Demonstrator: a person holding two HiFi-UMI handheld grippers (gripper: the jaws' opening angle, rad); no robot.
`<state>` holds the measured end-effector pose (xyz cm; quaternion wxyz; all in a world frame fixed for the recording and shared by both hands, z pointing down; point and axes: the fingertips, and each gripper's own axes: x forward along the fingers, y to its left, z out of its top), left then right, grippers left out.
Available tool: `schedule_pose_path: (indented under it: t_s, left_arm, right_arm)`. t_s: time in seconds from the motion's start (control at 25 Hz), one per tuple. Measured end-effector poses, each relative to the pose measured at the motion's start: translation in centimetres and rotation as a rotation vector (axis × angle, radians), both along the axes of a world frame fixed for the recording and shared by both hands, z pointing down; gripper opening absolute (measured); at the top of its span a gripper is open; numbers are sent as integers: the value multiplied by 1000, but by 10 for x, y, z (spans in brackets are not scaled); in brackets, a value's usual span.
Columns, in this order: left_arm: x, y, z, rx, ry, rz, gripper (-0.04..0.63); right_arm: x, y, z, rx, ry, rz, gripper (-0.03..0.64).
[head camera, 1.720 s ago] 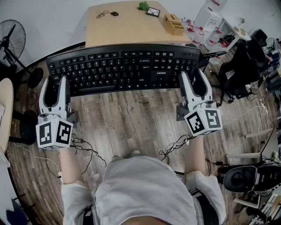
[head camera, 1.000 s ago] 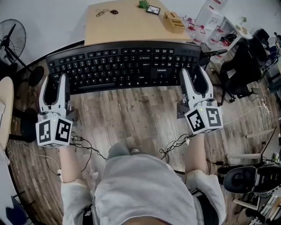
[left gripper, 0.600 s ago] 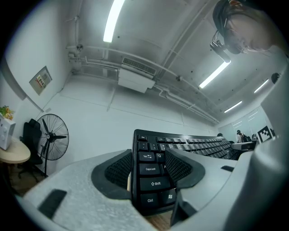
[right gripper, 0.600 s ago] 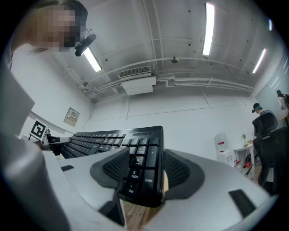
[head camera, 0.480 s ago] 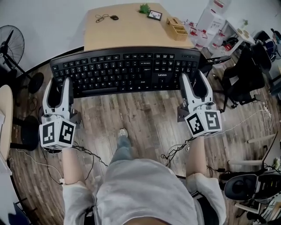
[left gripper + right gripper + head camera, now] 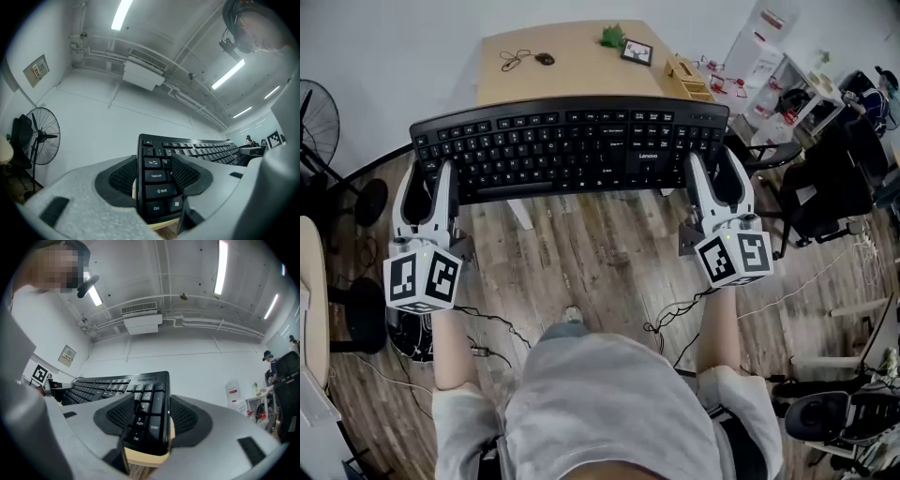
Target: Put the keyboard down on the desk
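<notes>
1. Plainly, the left gripper [image 6: 157,176] has its black ribbed pads [image 6: 123,177] shut tight on the left short end of the wide black plastic keyboard [image 6: 572,145]. One pad sits to each side of that end, at the Ctrl and Shift keys.
2. The right gripper [image 6: 145,420] is clamped the same way on the opposite short end, and its pads [image 6: 185,418] flank the Enter and Del keys of the number block.
3. The keyboard hangs roughly level between the two grippers, above the wood-plank floor [image 6: 600,253]. In the head view its far edge overlaps the near edge of the light wooden desk [image 6: 572,80]. It appears to be carried rather than resting on the desk.
4. It looks stiff, light and long, so holding it by the two ends seems right, since a single grip would probably let it swing or twist. The plastic is smooth and the keys give under pressure, so a pad could slip. Both grippers should lower together and release only once the base lies flat.
5. The small black mouse with its coiled cable [image 6: 544,58] and the wooden desk organiser [image 6: 689,73] stand towards the far end. The near desktop looks bare.
</notes>
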<state>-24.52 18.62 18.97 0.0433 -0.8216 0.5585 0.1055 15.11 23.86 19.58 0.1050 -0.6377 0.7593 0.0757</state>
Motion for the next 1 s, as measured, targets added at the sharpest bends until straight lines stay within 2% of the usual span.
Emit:
schedule_pose_path:
  t_s: [0.12,0.4,0.6,0.8,1.0]
  left_arm:
    - [-8,-38,-4,10,-11,6,232]
    - [-4,-45,4,19,-11,12,232]
    - [4,-61,28,29,-8,6,232]
    - [20,-97,20,41,-16,-24,232]
    - [41,-183,3,6,-12,-68,232]
  right_arm:
    - [-8,-36,2,2,-13,2,236]
    - [-4,-40,10,2,-15,9,236]
    - [4,-59,34,5,-18,7,236]
    - [22,-108,31,18,-32,-23,236]
    - [45,-211,10,-12,-26,-67,236]
